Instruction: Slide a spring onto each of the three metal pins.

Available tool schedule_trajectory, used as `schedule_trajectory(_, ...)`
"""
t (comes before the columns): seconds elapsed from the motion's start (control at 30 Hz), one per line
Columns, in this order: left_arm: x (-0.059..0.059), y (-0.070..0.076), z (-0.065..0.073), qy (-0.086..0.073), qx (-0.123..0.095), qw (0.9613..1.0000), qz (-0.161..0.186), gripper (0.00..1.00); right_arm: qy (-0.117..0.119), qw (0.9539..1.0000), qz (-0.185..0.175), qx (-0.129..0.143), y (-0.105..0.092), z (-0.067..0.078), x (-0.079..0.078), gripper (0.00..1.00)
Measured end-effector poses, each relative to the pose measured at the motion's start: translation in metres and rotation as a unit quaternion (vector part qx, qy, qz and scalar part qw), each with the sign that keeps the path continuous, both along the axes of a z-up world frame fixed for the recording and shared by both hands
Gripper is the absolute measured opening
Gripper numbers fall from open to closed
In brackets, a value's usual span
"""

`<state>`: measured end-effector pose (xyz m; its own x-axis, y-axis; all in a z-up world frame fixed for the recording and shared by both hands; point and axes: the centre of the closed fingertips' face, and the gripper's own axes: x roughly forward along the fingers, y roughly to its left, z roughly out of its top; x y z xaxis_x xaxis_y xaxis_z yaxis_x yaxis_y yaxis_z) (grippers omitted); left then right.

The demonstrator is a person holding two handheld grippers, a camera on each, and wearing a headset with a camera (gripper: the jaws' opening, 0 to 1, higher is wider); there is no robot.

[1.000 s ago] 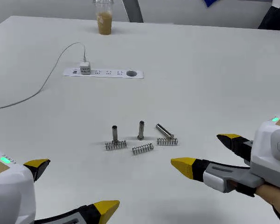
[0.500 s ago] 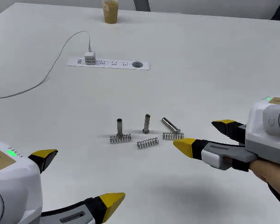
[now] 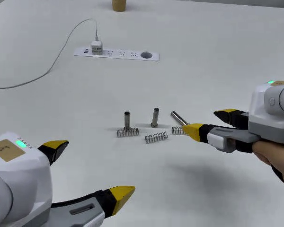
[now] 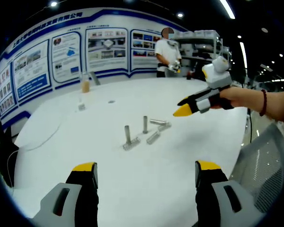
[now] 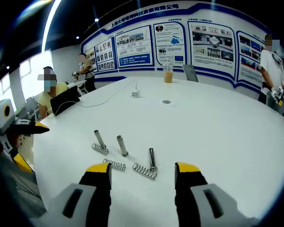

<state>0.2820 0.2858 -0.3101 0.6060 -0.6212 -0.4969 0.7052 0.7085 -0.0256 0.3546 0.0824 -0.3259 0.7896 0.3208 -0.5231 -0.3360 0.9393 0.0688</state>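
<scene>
I find little writing that I can read. The wall boards have blue headings in Chinese characters, but they are too small for me. The tan sticker on my left claw has a scribble that I cannot make out. On the power strip and its white charger I cannot read any brand.

The pins are in a row near the middle of the white table. The left pin and the middle pin stand upright, with the long axis vertical. The right pin lies flat. In the head view its long axis runs from far left to near right, and the near end points toward my right claw. No pin has a spring on it yet.

Each spring lies flat on the table, just in front of its pin. The left spring runs left to right at the foot of the left pin. The middle spring is turned a little, with its right end farther from me. The right spring runs left to right at the near end of the lying pin.

My right claw is open, and one yellow tip is just beside the right spring. I cannot tell if it touches. In the right gripper view this spring lies a little ahead, between the two jaws. My left claw is also open, with the jaws wide apart. It is near me on the left, well apart from the pins.
</scene>
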Motion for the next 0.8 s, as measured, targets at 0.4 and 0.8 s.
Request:
schedule_trajectory(0.4, 0.002, -0.004, -0.001, 0.001, -0.004, 1.0, -0.006, 0.85, 0.016, 0.9995, 0.024, -0.012, 0.008, -0.016, 0.021, 0.47)
schedule_trajectory(0.8, 0.005, -0.005, -0.007, 0.006, -0.005, 0.9999, -0.008, 0.84, 0.029, 0.9988, 0.037, -0.017, 0.014, -0.033, 0.044, 0.39)
